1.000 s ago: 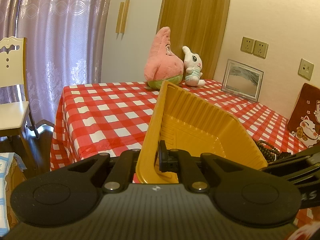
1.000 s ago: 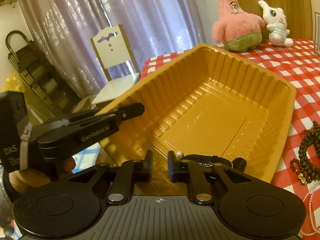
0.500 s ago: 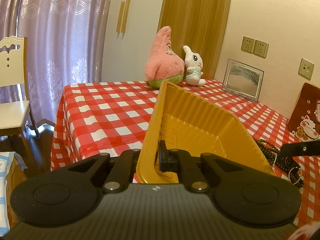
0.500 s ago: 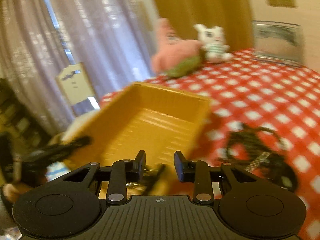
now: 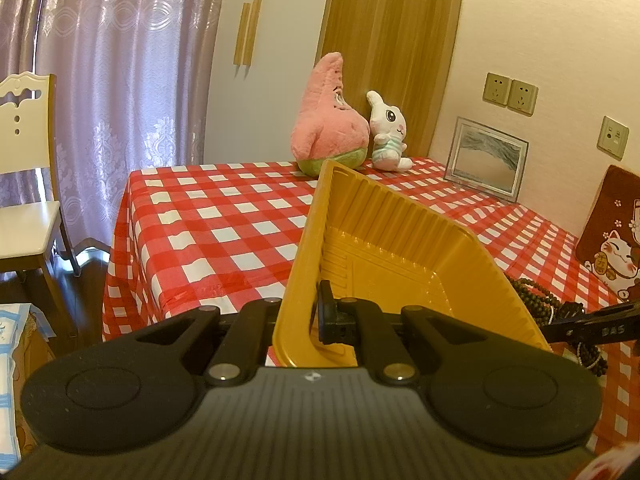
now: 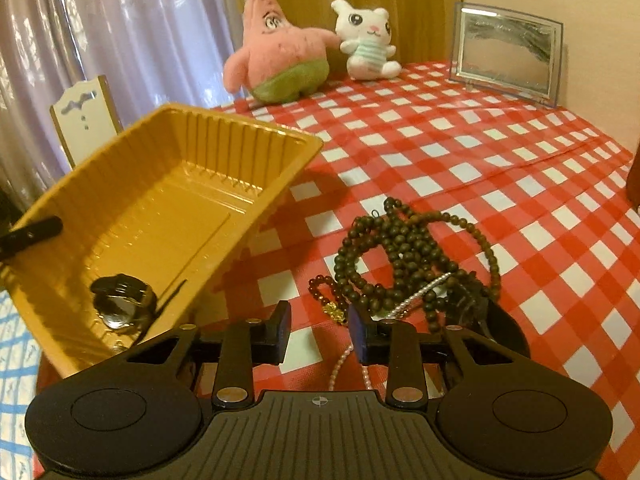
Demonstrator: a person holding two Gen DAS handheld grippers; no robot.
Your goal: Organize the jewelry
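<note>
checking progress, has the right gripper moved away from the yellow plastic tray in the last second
Yes. The right gripper has swung right, off the yellow plastic tray and over the dark wooden bead necklace on the red checked tablecloth, its jaws open.

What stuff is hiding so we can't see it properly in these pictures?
- Dark round thing in the yellow plastic tray, right wrist view: too small and dim to name.
- Pale pearl strand, right wrist view: runs under the open right tool.
- Dark wooden bead pile, left wrist view: mostly behind the tray wall.
- Left tool, left wrist view: its outer finger is hidden behind the tray wall it clamps.
</note>
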